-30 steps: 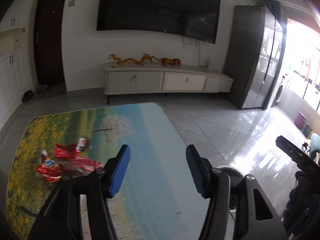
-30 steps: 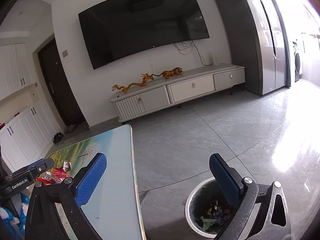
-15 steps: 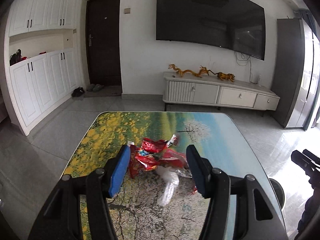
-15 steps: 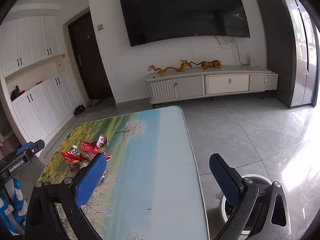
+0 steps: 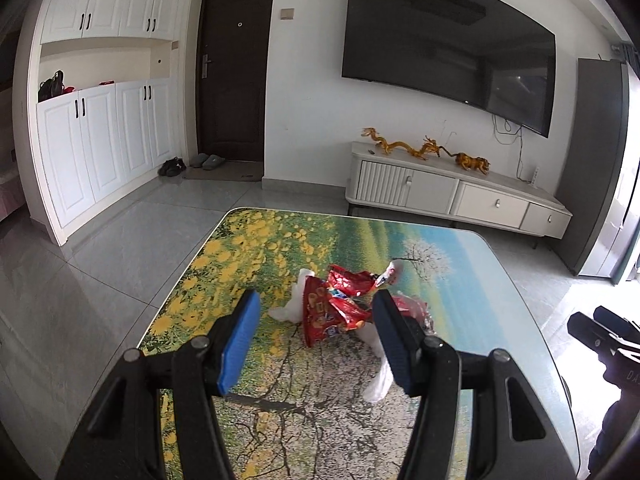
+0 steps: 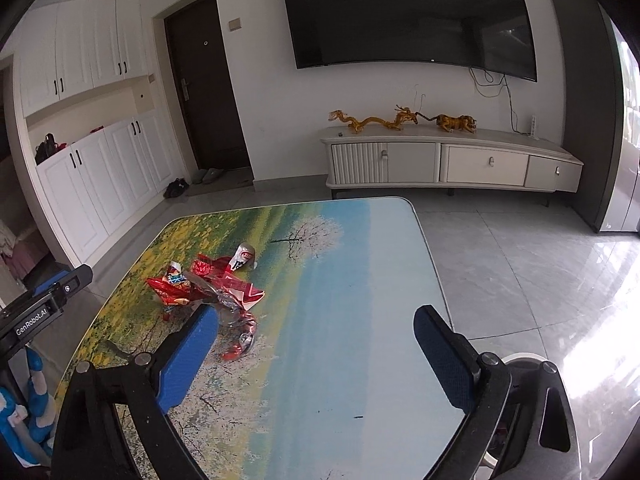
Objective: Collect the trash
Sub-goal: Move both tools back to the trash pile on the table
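Note:
A pile of trash lies on the landscape-printed table (image 5: 248,256): red snack wrappers (image 5: 332,308), crumpled clear and white plastic (image 5: 378,384) and a small red-and-white packet (image 5: 392,272). My left gripper (image 5: 316,340) is open and empty, above the table just short of the pile, fingers to either side of the red wrappers in the view. In the right wrist view the red wrappers (image 6: 208,288) lie at the table's left. My right gripper (image 6: 316,354) is open and empty, to the right of the pile. A white trash bin rim (image 6: 524,358) shows past its right finger.
The table's right edge (image 6: 434,264) borders bare tiled floor. A white TV cabinet (image 6: 452,164) with gold figurines stands against the far wall under a wall TV. White cupboards (image 5: 100,140) and a dark door stand to the left.
Both grippers have swung left from the bin and floor toward the table. The left one has come close to the trash pile. Both stayed open and empty.

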